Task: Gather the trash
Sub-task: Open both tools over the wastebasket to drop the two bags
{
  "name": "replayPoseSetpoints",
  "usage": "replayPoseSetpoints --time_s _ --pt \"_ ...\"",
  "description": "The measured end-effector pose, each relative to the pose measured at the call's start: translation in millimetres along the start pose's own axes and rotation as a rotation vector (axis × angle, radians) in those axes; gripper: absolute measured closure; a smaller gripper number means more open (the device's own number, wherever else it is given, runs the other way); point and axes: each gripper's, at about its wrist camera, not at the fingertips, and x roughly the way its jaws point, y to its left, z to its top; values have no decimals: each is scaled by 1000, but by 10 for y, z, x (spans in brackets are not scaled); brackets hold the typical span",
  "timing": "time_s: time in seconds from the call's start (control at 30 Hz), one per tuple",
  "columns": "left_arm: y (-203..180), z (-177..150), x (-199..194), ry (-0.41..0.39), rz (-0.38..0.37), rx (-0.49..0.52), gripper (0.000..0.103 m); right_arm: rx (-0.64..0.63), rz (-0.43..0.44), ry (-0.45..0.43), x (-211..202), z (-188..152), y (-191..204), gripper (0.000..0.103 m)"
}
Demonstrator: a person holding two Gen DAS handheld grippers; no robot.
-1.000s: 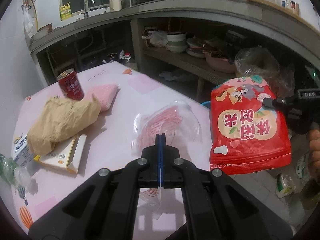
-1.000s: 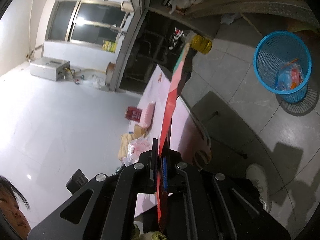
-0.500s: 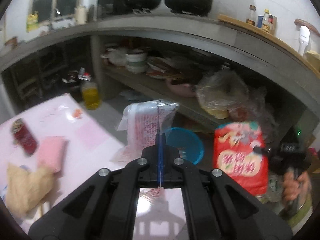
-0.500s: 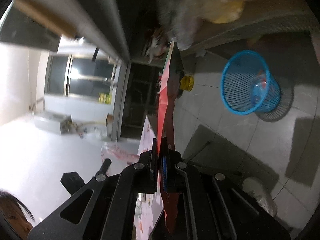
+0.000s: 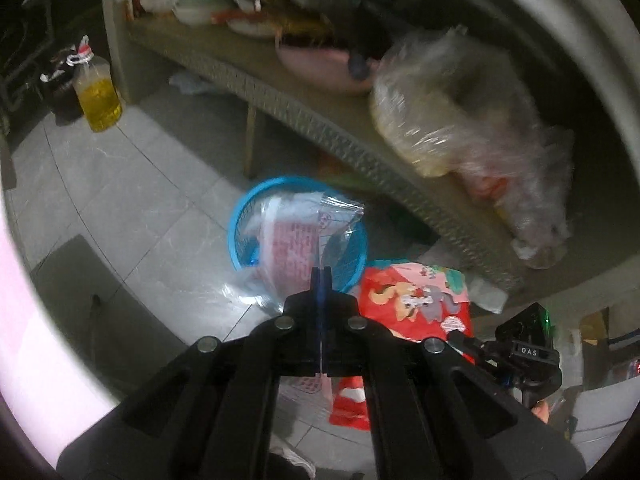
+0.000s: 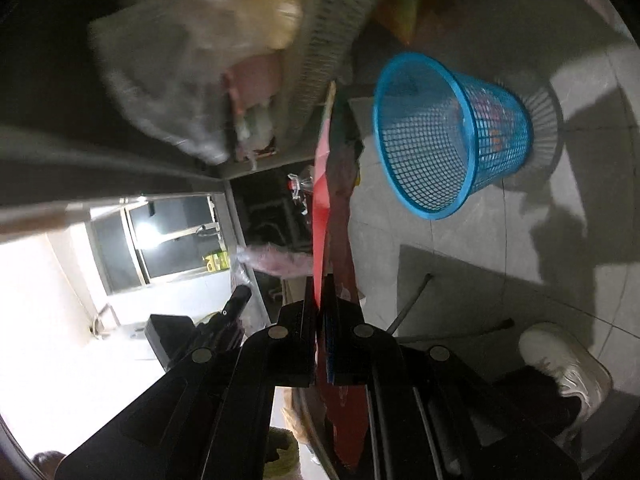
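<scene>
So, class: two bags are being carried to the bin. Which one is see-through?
The clear plastic bag with pink print, pinched in the left claw in front of the blue basket. The right claw's snack bag is opaque red.

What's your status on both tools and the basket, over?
Left tool shut on clear plastic bag, above blue basket. Right tool shut on red snack bag, beside the basket. Nothing blocking the basket mouth.
</scene>
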Motion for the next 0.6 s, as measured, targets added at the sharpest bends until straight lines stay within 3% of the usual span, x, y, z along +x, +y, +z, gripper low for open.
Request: replayPoseSetpoints --time_s 0.2,0.43,0.47,0.5,0.53,0.6 --pt "21 269 591 77 16 8 103 40 -31 -21 627 424 -261 99" --pt "17 477 1110 137 86 64 103 52 -74 -74 1243 950 -400 96" --pt "26 512 1198 142 109 70 92 54 -95 -90 1312 1045 -440 95" --pt "43 525 1247 146 129 71 70 56 -118 -95 1353 1116 -464 82" --pt "56 536 1274 143 149 69 61 65 -170 -104 1410 1191 -525 59" --pt "89 549 1277 141 163 66 58 89 -287 -155 1414 1262 -626 47"
